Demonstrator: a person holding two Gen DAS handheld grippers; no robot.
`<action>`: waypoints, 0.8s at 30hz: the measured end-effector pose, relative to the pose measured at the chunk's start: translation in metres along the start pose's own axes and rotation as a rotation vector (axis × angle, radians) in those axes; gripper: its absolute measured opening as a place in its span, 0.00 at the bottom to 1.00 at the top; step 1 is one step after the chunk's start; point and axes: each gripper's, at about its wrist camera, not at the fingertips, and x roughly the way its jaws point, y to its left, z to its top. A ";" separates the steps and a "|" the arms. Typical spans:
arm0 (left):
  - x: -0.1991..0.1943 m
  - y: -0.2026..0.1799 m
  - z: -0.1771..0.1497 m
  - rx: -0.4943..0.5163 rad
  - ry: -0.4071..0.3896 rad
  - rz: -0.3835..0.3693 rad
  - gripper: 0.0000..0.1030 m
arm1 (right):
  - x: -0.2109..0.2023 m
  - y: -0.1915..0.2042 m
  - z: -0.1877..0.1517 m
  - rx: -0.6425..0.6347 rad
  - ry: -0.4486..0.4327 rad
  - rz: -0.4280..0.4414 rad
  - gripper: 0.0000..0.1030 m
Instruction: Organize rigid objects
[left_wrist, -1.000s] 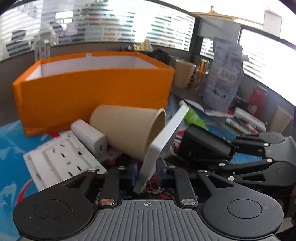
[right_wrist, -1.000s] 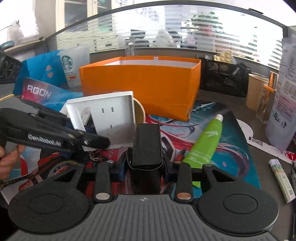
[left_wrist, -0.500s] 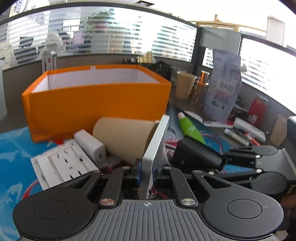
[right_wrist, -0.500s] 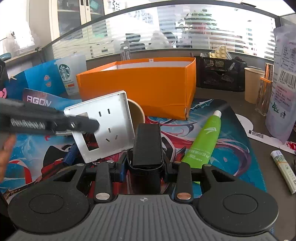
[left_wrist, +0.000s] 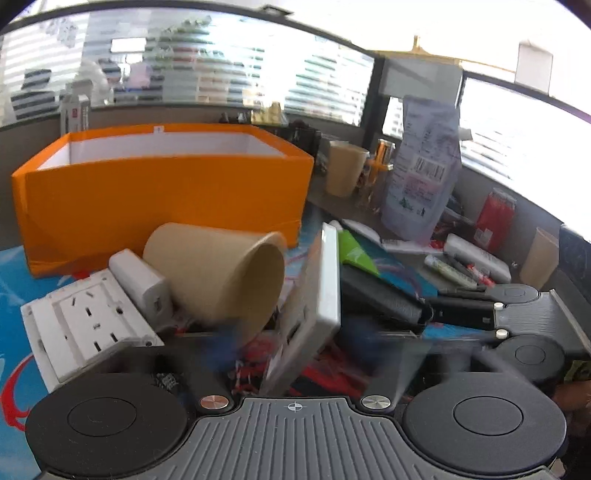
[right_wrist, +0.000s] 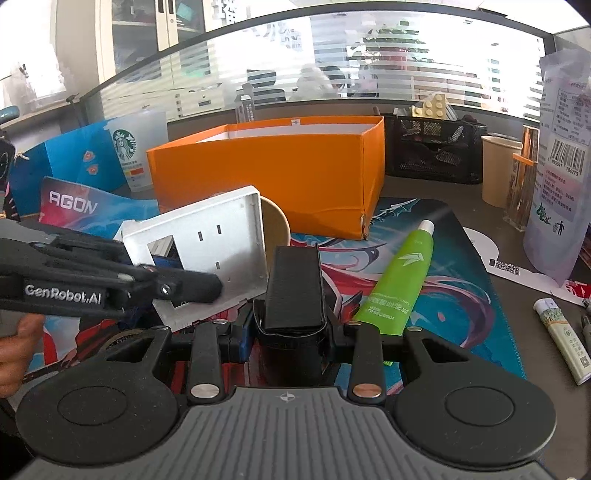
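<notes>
In the right wrist view, at the left edge, the left gripper (right_wrist: 177, 284) reaches in; its jaws have just been opening and now stand wide, so the white socket plate (right_wrist: 207, 254) between them is loose and tilted against the paper cup (right_wrist: 275, 225). At centre, the right gripper (right_wrist: 290, 328) is clamped on a black case (right_wrist: 295, 284). The orange box (right_wrist: 273, 173) sits in the upper middle, its top open. To do this well, I would let the plate settle, regrip it squarely by one edge, then lift clear of the cup before heading for the box.
</notes>
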 end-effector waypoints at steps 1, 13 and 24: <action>-0.002 0.000 0.000 0.002 -0.022 -0.001 1.00 | 0.000 0.000 0.000 -0.003 -0.001 -0.001 0.31; 0.003 -0.007 -0.008 0.008 -0.050 -0.042 0.43 | 0.000 -0.003 0.000 0.017 -0.004 0.010 0.32; -0.011 -0.008 -0.011 0.032 -0.005 0.001 0.36 | -0.001 -0.001 0.000 0.000 -0.006 0.006 0.32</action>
